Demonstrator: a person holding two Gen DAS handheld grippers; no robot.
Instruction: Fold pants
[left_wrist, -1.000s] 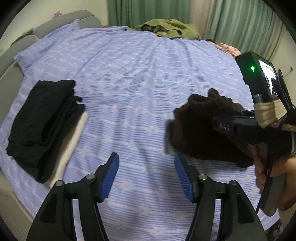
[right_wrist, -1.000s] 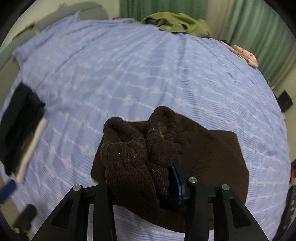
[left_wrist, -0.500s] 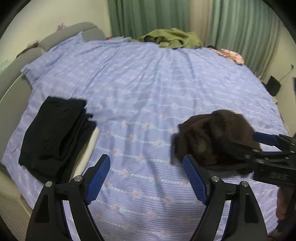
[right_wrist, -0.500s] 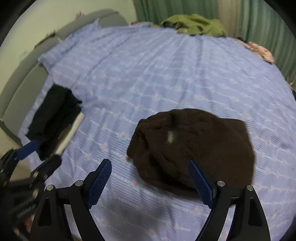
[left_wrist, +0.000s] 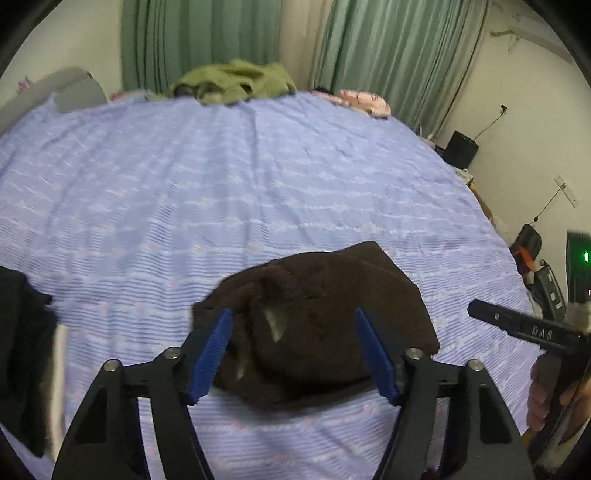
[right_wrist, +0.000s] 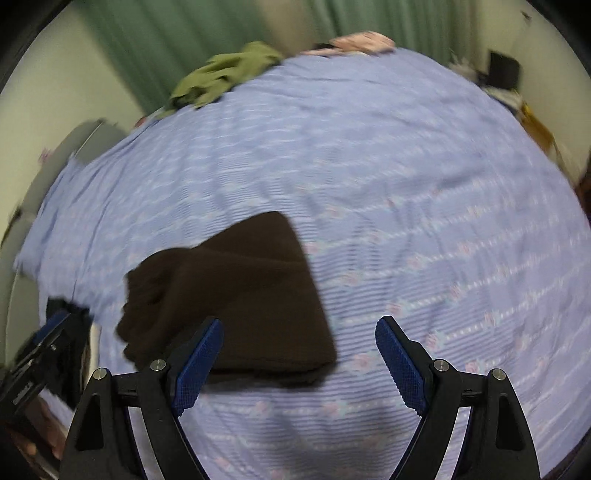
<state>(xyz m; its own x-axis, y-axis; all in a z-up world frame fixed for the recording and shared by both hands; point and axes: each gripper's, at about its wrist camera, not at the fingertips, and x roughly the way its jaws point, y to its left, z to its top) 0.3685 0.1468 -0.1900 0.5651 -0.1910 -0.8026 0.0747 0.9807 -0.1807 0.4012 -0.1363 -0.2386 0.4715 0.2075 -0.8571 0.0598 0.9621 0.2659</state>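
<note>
Brown folded pants (left_wrist: 325, 325) on bed (left_wrist: 258, 184) w/ black stack (left_wrist: 22, 350) at left; both grippers' fingers wide, empty

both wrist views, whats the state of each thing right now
brown pants: folded into a bundle, lying free on the bed
left gripper: open, empty
right gripper: open, empty
black clothes: stacked at the bed's edge
green garment: crumpled, unfolded
curtains: drawn shut

A big bed (left_wrist: 258, 177) with a purple sheet is holding brown folded pants (left_wrist: 317, 325), a black clothes pile (left_wrist: 22, 350), green clothes (left_wrist: 236, 81) and pink cloth (left_wrist: 364, 101).
</note>
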